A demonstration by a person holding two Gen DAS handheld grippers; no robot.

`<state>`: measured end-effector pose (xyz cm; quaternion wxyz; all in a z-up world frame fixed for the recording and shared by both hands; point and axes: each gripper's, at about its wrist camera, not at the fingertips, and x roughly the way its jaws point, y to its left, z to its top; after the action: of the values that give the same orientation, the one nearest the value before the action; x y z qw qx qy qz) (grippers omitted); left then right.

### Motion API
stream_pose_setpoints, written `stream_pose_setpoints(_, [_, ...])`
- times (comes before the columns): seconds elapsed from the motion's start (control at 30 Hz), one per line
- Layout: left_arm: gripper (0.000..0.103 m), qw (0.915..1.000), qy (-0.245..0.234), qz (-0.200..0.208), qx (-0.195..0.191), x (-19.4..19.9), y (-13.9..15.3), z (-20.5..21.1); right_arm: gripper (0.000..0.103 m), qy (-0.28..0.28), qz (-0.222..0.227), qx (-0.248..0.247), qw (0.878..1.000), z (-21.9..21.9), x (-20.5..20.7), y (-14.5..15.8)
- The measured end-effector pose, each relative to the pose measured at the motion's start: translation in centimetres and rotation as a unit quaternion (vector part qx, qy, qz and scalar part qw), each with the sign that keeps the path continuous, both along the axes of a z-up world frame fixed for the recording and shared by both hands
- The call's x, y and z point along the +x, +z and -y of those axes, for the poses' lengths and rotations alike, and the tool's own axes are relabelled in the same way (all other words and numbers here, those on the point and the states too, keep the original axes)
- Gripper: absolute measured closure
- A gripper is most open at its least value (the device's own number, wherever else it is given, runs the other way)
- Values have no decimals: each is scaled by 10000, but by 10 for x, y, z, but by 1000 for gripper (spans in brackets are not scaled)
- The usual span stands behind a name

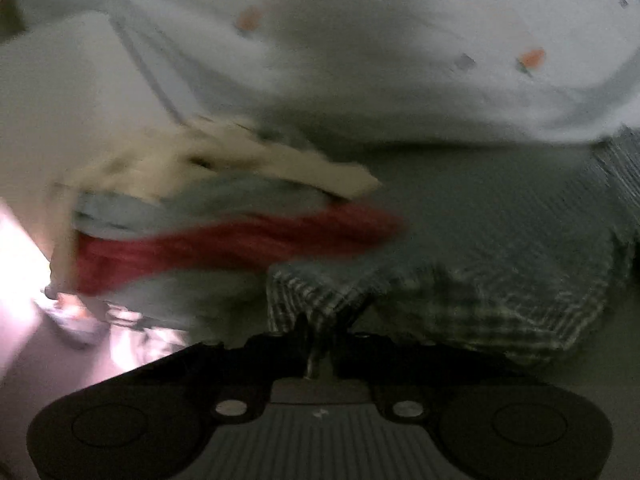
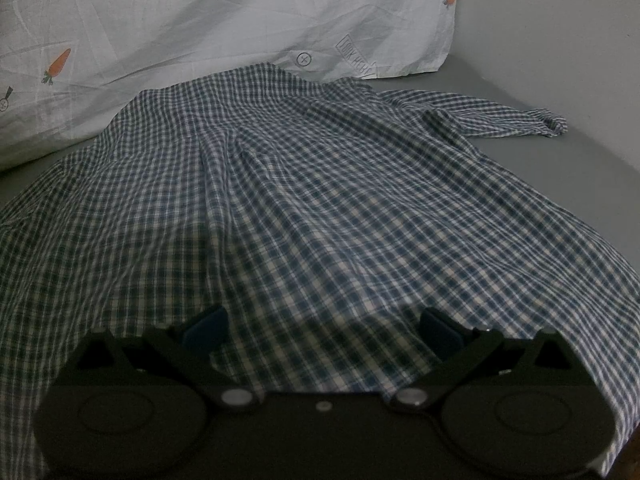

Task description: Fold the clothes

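A blue-and-white checked shirt lies spread on the grey bed sheet, one sleeve stretched out to the right. My right gripper hangs just over its near hem, open, the cloth lying under and between the blue pads without being pinched. The left wrist view is blurred. There my left gripper has its fingers drawn together on a peaked corner of the checked shirt, which rises from the jaws.
A white pillow with carrot prints lies behind the shirt, and shows as a white pillow in the left view too. A pile of cream, pale blue and red clothes sits left of the shirt. Bright light falls at the far left.
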<state>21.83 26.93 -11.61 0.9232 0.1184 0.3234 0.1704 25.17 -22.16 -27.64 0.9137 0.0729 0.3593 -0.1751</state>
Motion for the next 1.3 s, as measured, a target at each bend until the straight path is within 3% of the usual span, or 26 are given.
stream_pose_setpoints(0.13, [88,9997,27,-181,180,-21,14,-23,0,9,37,-9,10000,1,-2,-1])
stream_pose_setpoints(0.27, [71,9966,16,-733,377,-25,-18,-28,0,9,45,-11,10000,1,-2,-1])
stream_pose_setpoints(0.37, [67,9927,326,-1164,-60,-16,-40,-38,0,-8,-10,-5,10000,1,-1,0])
stream_pose_setpoints(0.43, [56,9890,473,-1340,-414,-16,-51,-44,1,65,-146,11,9999,-1,-1,6])
stream_pose_setpoints(0.47, [45,9884,492,-1322,-560,-20,-51,-45,5,155,-207,1,9997,-3,-3,10])
stream_pose_setpoints(0.5, [34,9888,462,-1252,-675,-26,-49,-44,26,246,-268,-9,9993,-6,-4,14])
stream_pose_setpoints(0.53, [30,9894,366,-1175,-774,-29,-47,-42,55,336,-329,-19,9989,-9,-6,18])
stream_pose_setpoints(0.67, [28,9889,-61,-1168,-912,-39,-48,-28,79,953,-478,29,9943,-28,-22,31])
stream_pose_setpoints(0.83, [28,9824,-304,-1573,-964,-35,-71,-14,80,1563,-681,-61,9853,-67,-60,28])
stream_pose_setpoints(0.9, [28,9814,-245,-1561,-1087,-37,-74,-12,79,1750,-737,6,9818,-77,-74,31])
stream_pose_setpoints(1.03, [28,9750,-37,-1521,-1620,-40,-72,-13,79,2075,-803,-29,9749,-84,-91,34])
stream_pose_setpoints(1.17, [28,9567,-411,-1428,-2502,-61,-67,10,77,2239,-763,82,9716,-75,-96,34])
stream_pose_setpoints(1.3, [28,9360,-1072,-1654,-2918,-83,-66,64,72,2365,-726,143,9688,-66,-112,32])
